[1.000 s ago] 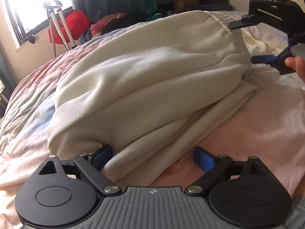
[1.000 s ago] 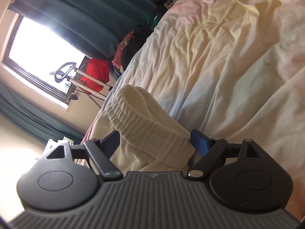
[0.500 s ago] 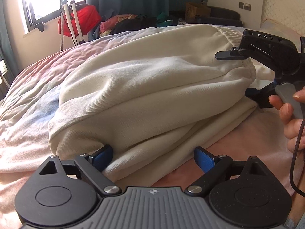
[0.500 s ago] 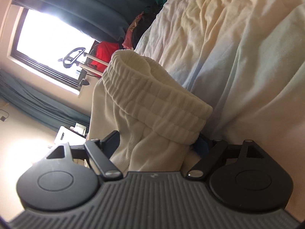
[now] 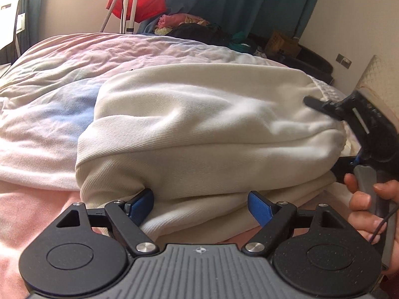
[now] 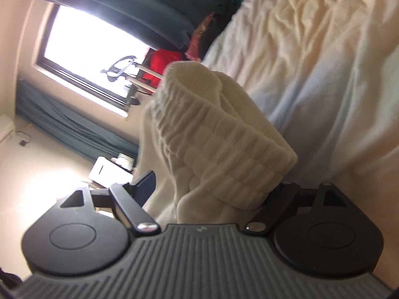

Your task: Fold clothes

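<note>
A cream folded garment lies in a thick stack on the bed. My left gripper is open, its blue fingertips wide apart around the stack's near edge. My right gripper is open around the garment's ribbed waistband, which bulges between the fingers and hides the right one. The right gripper also shows in the left wrist view, at the stack's right end with one finger above and one below it, held by a hand.
The bed has a crumpled pastel duvet, also in the right wrist view. Beyond it are a red bag, a clothes pile, teal curtains and a window.
The left wrist view has swung right and lower along the stack. The right gripper has tilted and pushed further around the waistband end, which now stands higher between its fingers.
</note>
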`<state>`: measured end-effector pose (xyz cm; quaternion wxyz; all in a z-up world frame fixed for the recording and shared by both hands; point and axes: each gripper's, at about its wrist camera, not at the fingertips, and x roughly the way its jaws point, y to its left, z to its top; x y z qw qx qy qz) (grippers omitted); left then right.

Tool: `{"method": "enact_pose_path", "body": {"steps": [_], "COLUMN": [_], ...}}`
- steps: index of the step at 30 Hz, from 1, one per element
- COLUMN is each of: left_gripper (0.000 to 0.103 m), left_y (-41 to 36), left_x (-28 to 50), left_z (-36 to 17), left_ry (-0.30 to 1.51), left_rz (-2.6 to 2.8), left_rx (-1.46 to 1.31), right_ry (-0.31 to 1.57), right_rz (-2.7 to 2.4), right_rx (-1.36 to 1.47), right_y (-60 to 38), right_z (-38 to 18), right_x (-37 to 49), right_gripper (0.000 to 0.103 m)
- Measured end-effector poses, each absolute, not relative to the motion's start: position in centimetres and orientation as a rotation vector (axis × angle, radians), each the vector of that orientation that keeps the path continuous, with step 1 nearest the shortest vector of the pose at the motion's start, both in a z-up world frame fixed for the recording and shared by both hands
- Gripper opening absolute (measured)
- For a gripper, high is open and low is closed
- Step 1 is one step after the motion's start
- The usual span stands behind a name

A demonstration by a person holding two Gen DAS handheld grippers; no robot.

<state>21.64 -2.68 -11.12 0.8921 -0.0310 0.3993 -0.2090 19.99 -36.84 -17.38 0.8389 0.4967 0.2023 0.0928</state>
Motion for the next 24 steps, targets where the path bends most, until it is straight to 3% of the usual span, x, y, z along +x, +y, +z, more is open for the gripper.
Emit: {"method": "enact_pose_path", "body": {"steps": [5, 13, 20, 21, 23, 24], "left_gripper": [0.084, 0.083, 0.086, 0.086, 0.087, 0.087], "left_y": [-2.1, -1.3, -1.6, -1.6, -1.7, -1.8], "left_x": [22.2, 22.5, 22.5, 22.5, 22.5, 22.5], "left_z": [-11.2, -11.3, -11.2, -11.2, -11.1, -11.1], "left_ry": [0.835, 0.859, 0.851, 0.852, 0.852, 0.852], "left_rz": [-0.424, -0.417, -0.419, -0.419, -0.42, -0.421], "left_rx": [-0.101, -0.176, -0.158, -0.156, -0.152, -0.149], "right_ry": [0.375, 0.639, 0.559, 0.571, 0.593, 0.605], "right_rz": [0.291, 0.083, 0.244, 0.232, 0.197, 0.176], "right_rx": [1.026, 0.899, 0.83, 0.82, 0.805, 0.798], "right_y": [-36.4, -36.1, -33.6, -33.5, -33.6, -33.7], "right_z": [-16.1, -19.4, -16.6, -16.6, -16.8, -17.0], "right_x": [20.0, 22.3, 20.9, 20.9, 20.9, 21.0], "right_gripper": [0.086, 0.085, 0.085, 0.083, 0.061, 0.056]}}
